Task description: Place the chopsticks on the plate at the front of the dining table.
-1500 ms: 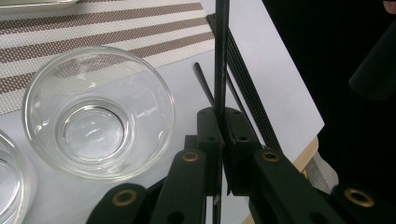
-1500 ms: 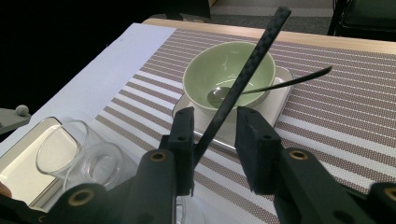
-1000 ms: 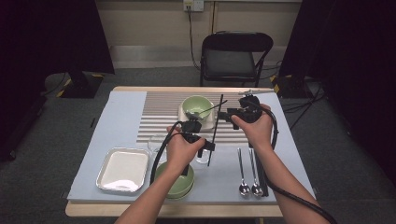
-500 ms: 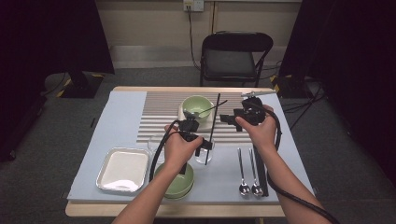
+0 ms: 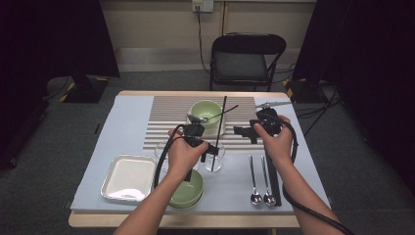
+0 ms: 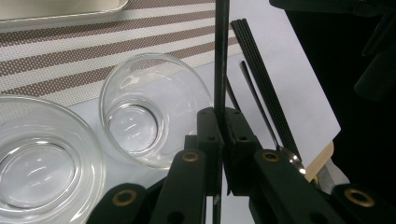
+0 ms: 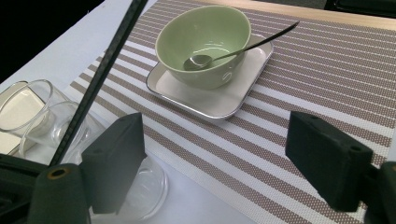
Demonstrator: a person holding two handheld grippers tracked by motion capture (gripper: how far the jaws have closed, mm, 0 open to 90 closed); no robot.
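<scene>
No legible text, label, brand, number or sign is appearing on any item. The dishes, glasses and cutlery on the desk [image 5: 122,122] are showing plain, unmarked surfaces.

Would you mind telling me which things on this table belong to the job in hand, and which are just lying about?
In the job: the black chopstick clamped in the left tool; the glass beside it; the right tool, open.

Lying about: bowl with spoon, two spoons, metal tray, near bowl.
</scene>
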